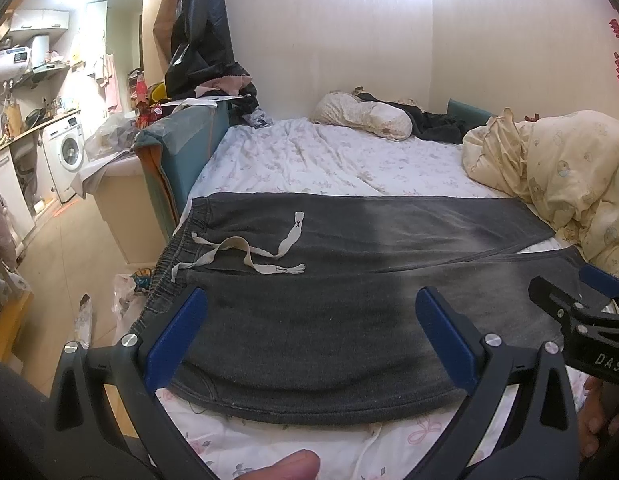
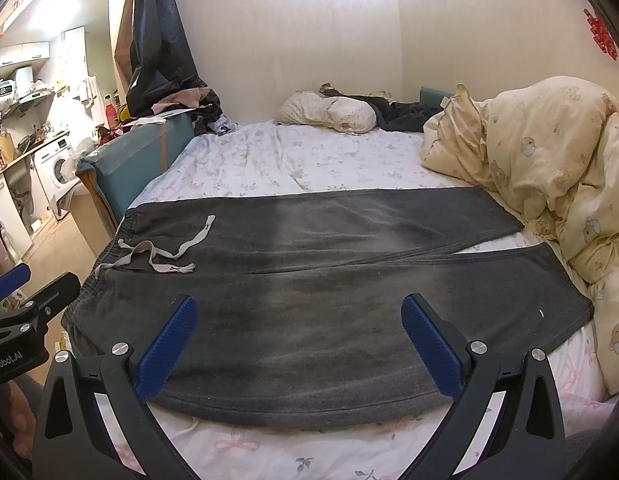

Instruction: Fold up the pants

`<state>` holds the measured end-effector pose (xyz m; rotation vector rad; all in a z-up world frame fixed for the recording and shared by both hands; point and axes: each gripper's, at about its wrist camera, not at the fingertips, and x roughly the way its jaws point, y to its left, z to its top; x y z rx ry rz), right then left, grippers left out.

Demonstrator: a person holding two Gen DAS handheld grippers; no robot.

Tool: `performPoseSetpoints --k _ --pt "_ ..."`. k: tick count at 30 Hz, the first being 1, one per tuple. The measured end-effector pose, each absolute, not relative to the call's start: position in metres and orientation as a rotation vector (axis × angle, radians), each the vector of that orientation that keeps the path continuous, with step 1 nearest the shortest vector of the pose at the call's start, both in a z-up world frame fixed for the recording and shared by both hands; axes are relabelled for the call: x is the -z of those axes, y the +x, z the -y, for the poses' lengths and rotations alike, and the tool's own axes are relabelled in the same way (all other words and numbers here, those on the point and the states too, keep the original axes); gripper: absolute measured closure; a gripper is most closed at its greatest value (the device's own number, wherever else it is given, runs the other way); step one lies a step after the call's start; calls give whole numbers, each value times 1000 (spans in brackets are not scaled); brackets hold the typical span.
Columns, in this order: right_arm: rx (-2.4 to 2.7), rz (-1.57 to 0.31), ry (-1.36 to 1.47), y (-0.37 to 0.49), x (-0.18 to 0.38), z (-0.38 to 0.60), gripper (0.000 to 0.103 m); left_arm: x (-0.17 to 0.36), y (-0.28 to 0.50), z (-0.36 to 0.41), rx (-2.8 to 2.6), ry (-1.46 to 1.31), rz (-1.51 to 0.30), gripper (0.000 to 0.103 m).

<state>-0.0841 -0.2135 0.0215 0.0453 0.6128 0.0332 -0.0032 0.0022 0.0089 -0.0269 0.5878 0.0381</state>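
Dark grey sweatpants (image 1: pixel 309 320) lie flat across the bed, waistband to the left with a white drawstring (image 1: pixel 245 252), both legs running right. They also show in the right wrist view (image 2: pixel 309 312). My left gripper (image 1: pixel 309 340) is open and empty, hovering over the near leg close to the waistband. My right gripper (image 2: pixel 299 344) is open and empty over the near leg, further right; it also shows in the left wrist view (image 1: pixel 581 312). The left gripper shows at the left edge of the right wrist view (image 2: pixel 25 300).
A white floral bed sheet (image 1: pixel 309 160) covers the bed. A cream duvet (image 2: pixel 549 168) is heaped at the right, touching the leg ends. A pillow (image 1: pixel 361 116) and dark clothes lie at the far end. A teal bed board (image 1: pixel 177 148) stands at left; kitchen beyond.
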Motion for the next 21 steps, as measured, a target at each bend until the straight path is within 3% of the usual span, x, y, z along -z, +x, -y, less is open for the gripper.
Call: performPoseSetpoints --k 21 --pt "-41 -611 44 -85 -23 210 0 -7 -1 0 -31 -26 -595 1"
